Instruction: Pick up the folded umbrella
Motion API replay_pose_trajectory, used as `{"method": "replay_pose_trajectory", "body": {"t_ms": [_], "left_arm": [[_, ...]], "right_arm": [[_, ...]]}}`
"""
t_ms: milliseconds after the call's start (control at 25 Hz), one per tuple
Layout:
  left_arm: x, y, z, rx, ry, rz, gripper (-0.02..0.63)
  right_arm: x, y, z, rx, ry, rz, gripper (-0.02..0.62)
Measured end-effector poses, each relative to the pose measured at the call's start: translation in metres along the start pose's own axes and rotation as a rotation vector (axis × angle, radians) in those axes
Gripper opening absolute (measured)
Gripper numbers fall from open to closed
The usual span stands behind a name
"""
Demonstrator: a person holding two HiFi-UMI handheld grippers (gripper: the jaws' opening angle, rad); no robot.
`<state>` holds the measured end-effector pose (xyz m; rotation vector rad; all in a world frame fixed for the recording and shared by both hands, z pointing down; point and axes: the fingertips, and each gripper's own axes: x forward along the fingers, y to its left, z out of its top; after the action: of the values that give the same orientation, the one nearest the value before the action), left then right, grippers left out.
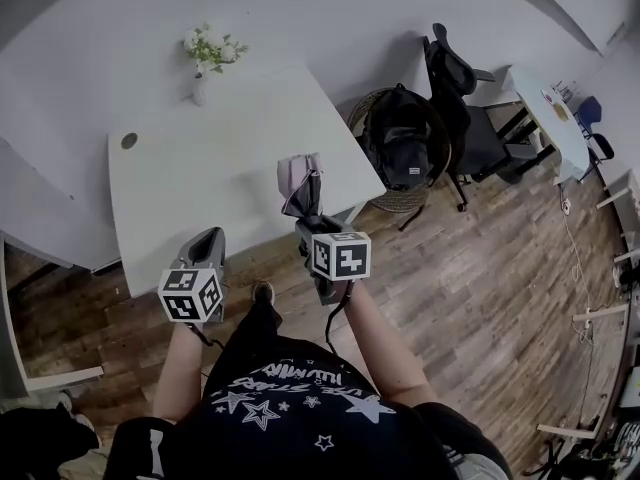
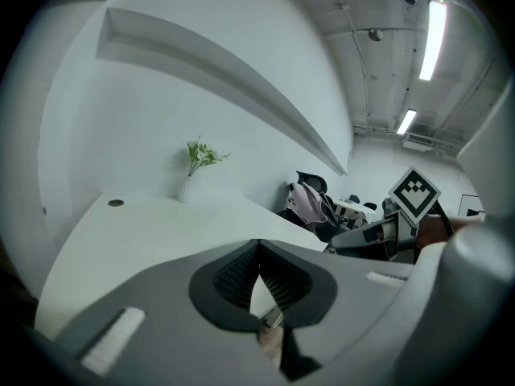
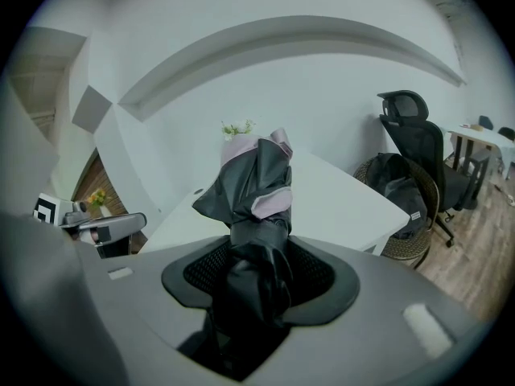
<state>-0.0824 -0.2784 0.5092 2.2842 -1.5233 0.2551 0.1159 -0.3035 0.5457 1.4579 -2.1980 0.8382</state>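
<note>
White walls and a wooden floor [image 1: 450,298] surround a white table [image 1: 200,168], with a small vase [image 1: 200,90] of pale flowers [image 1: 212,46] near its far edge. To the right of the table, a black backpack [image 1: 400,148] sits in a wicker chair [image 1: 362,118], and a black office chair [image 1: 465,118] stands just beyond it.

The right gripper [image 1: 305,226] has its jaws closed on the folded umbrella [image 1: 300,183]. It grips the dark bundle low down, so the black and pale pink folds stick out past the fingertips. From the head view, the umbrella shows over the table's near edge.

The left gripper [image 2: 257,252] is beside the right one, at the table's near edge. Its jaws are together at the tips, with nothing between them.
</note>
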Motion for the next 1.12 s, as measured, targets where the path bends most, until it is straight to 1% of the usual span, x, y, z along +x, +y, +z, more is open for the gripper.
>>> {"method": "replay_pose_trajectory", "body": {"t_ms": [280, 600, 880, 1120], "left_arm": [[-0.048, -0.030, -0.022, 0.007, 0.006, -0.002, 0.003], [-0.095, -0.062, -0.050, 0.018, 0.007, -0.002, 0.003], [-0.108, -0.077, -0.060, 0.029, 0.015, -0.026, 0.003], [-0.127, -0.086, -0.069, 0.028, 0.016, -0.025, 0.003]], "right_arm": [[-0.055, 0.010, -0.034, 0.007, -0.017, 0.009, 0.235], [-0.108, 0.009, -0.085, 0.004, -0.011, -0.008, 0.234], [-0.126, 0.011, -0.104, 0.017, -0.012, -0.016, 0.233], [-0.145, 0.018, -0.122, 0.013, -0.010, -0.012, 0.232]]}}
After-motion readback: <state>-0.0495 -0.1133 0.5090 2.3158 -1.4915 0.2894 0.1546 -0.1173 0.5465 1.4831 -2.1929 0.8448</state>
